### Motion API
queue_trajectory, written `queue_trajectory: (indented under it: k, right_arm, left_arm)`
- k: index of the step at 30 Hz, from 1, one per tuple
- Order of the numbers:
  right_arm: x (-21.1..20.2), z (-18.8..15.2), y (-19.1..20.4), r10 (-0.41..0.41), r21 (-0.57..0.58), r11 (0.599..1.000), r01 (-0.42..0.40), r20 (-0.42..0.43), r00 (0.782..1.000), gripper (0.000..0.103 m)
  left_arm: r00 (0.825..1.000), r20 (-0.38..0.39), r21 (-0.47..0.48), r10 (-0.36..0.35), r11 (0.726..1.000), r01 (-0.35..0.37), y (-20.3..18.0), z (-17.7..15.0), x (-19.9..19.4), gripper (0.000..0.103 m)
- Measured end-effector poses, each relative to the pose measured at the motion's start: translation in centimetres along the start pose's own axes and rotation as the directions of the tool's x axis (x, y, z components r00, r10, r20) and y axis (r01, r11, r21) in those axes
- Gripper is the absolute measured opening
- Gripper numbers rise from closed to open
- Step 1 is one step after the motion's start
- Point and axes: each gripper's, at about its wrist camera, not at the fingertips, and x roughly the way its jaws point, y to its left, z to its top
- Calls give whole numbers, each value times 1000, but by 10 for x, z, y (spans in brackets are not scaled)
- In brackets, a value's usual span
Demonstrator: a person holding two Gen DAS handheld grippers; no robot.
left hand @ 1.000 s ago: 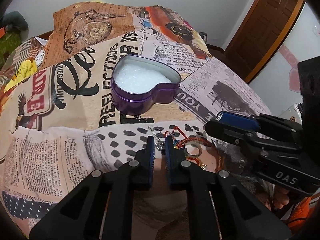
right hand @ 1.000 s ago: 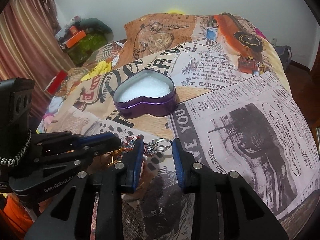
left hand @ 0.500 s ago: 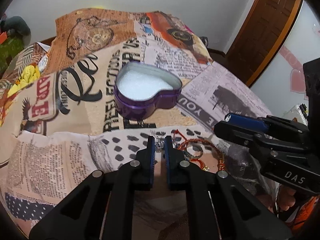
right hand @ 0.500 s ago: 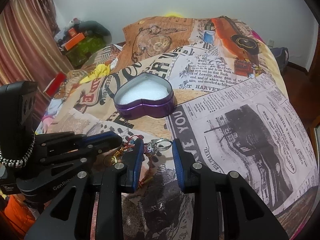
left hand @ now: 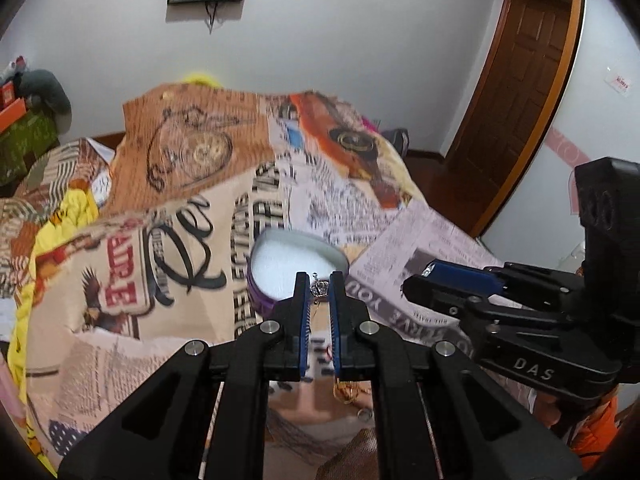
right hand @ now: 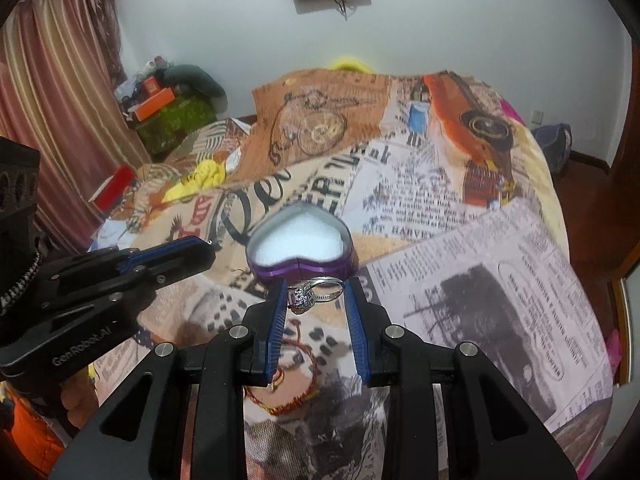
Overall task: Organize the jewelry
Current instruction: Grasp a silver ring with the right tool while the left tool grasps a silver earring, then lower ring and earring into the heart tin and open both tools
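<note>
A purple heart-shaped tin (right hand: 304, 266) with a white lining (right hand: 298, 244) sits open on the printed bedspread; it also shows in the left wrist view (left hand: 260, 300). My left gripper (left hand: 319, 285) is shut on a small silver pendant (left hand: 318, 289), raised just in front of the tin. My right gripper (right hand: 316, 292) is shut on a silver ring with a stone cluster (right hand: 314, 294), held above the cloth near the tin's front. Each gripper shows in the other's view, the right one (left hand: 452, 286) and the left one (right hand: 160, 260).
A red and orange cord bracelet (right hand: 298, 364) and gold pieces (left hand: 350, 394) lie on the cloth below the grippers. The bedspread (right hand: 460, 240) drops off at the right. Boxes and clutter (right hand: 168, 116) sit at the far left; a wooden door (left hand: 516, 92) stands at the right.
Both grippers have lifted off the cloth. The left one carries the pendant up toward the tin. The right one has closed on the ring and raised it.
</note>
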Motion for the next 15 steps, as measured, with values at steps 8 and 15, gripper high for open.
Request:
queue_trajectory:
  k: [8,15]
  right_arm:
    - [1,18,2,-7,-18,1000,7,49,999,27]
    - [13,31,0,-16,-36,999,18,66,998,27]
  left_arm:
    - [998,70,8,2,1000,-2,5,21,-6,8]
    - [997,83,8,5,1000,-6,12,30,4,8]
